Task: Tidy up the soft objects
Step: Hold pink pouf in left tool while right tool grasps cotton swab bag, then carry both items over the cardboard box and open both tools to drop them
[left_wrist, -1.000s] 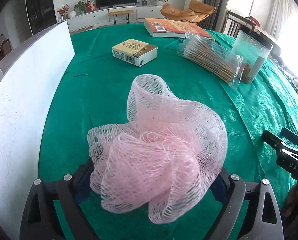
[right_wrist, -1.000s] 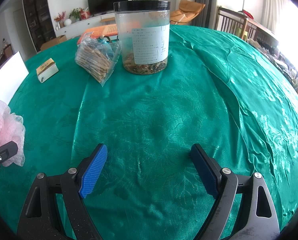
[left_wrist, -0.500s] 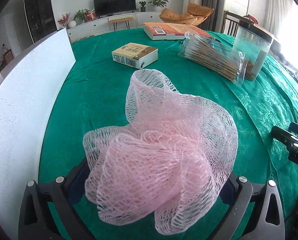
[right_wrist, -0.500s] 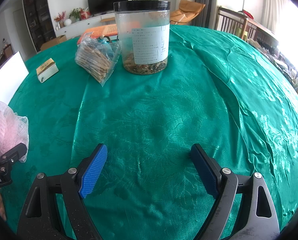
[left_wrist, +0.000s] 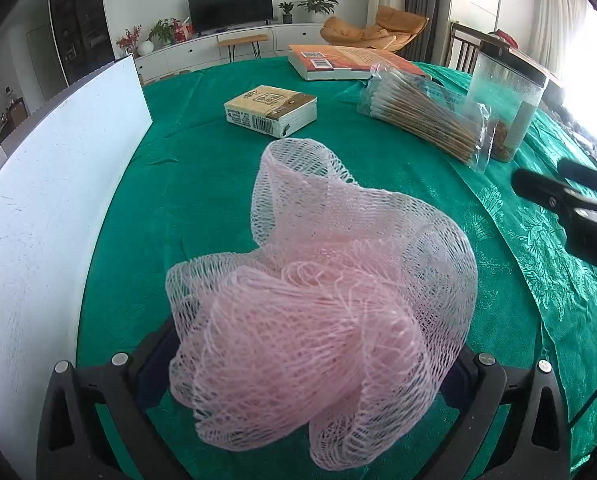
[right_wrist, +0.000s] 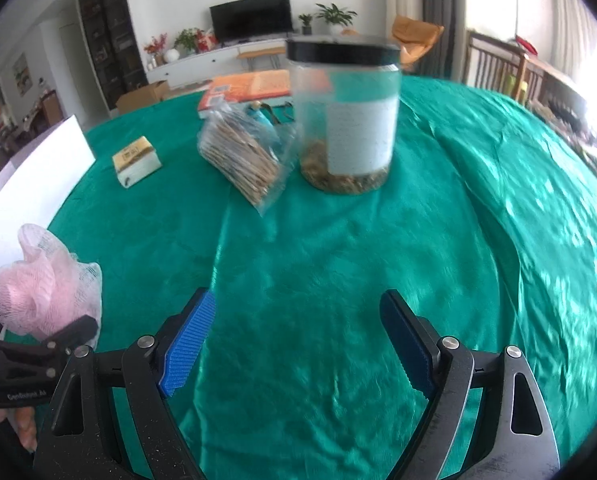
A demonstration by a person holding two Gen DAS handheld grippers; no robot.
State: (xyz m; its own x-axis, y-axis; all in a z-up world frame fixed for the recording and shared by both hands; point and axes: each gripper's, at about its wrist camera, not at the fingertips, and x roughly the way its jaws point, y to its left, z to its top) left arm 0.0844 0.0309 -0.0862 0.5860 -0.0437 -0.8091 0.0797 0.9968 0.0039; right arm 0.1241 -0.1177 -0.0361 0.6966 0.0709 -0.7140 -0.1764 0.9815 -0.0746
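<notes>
Swung up and leftward since the earlier frame: right gripper (right_wrist: 294,340), jaws spread wide on nothing above the green tablecloth (right_wrist: 378,248). Closer to the lens now: pink mesh loofah (left_wrist: 322,312), bulging between the jaws of the left gripper (left_wrist: 310,364), clamped and carried beside the white board (left_wrist: 50,200). Lies well left of the right jaws; no long axis, just a puffed ball.

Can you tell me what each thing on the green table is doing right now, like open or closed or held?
Pink mesh pouf: held in the left claw, puffed up.
Right claw: open, empty.
Jar: upright, black lid on.
Bag of sticks: lying flat.
Small box: closed, flat.
Book: closed, flat.
</notes>
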